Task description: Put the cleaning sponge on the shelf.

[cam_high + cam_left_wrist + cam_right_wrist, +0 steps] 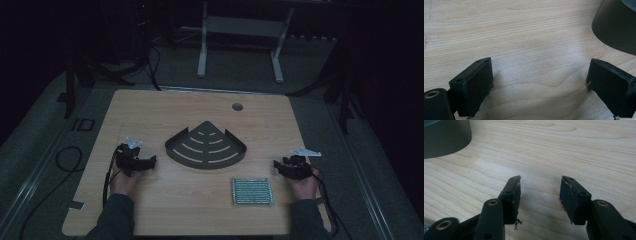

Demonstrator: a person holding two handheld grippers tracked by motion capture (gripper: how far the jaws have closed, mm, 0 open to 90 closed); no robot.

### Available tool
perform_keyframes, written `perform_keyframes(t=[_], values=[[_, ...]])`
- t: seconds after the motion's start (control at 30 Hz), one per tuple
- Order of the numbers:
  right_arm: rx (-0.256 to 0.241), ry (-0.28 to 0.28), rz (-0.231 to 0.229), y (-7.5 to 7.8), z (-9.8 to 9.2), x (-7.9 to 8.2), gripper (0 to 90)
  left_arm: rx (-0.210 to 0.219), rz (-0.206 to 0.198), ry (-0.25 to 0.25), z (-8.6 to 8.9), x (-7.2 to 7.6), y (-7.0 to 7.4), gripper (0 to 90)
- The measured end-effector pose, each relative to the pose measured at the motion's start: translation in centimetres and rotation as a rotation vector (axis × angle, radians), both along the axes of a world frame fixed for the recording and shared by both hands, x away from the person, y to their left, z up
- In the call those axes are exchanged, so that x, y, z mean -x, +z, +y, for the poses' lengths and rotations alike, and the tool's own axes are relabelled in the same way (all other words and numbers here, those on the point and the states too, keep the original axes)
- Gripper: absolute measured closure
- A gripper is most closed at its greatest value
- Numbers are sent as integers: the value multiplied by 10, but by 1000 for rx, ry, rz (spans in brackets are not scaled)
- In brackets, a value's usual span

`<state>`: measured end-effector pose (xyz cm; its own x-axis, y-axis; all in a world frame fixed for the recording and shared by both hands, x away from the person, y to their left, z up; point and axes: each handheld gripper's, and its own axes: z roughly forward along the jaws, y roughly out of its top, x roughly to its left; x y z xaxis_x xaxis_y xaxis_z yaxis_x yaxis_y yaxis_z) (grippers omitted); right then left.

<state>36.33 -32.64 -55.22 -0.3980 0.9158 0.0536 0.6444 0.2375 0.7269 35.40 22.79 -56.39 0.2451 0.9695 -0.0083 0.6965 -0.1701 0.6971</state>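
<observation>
Dark corner shelf (pixel 205 145), fan-shaped with curved slots and a raised rim, centre frame on pale wood table (pixel 150 107) in dim room; glittery square pad (pixel 252 190) lower right. Flanked by left gripper (pixel 151 162) and right gripper (pixel 276 165), jaws parted, empty, near but apart.

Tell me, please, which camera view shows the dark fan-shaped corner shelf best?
The high view: the dark corner shelf shows whole there, slotted base and low rim, lying between the left gripper and the right gripper. The left gripper view catches a piece of its curved wall at top right; the right gripper view catches wall at top left.
</observation>
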Motion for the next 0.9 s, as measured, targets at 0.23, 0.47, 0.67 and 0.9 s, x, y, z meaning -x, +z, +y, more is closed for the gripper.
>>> perform_keyframes(t=[0.23,0.47,0.67,0.9], values=[[-6,16,-53,12,0,7,559,0,1,0,0,0,0,73],[12,27,-80,21,2,12,663,0,0,0,0,0,0,73],[42,114,-62,29,9,18,854,0,0,0,0,0,0,73],[97,194,-52,37,19,31,896,0,0,3,0,0,0,73]])
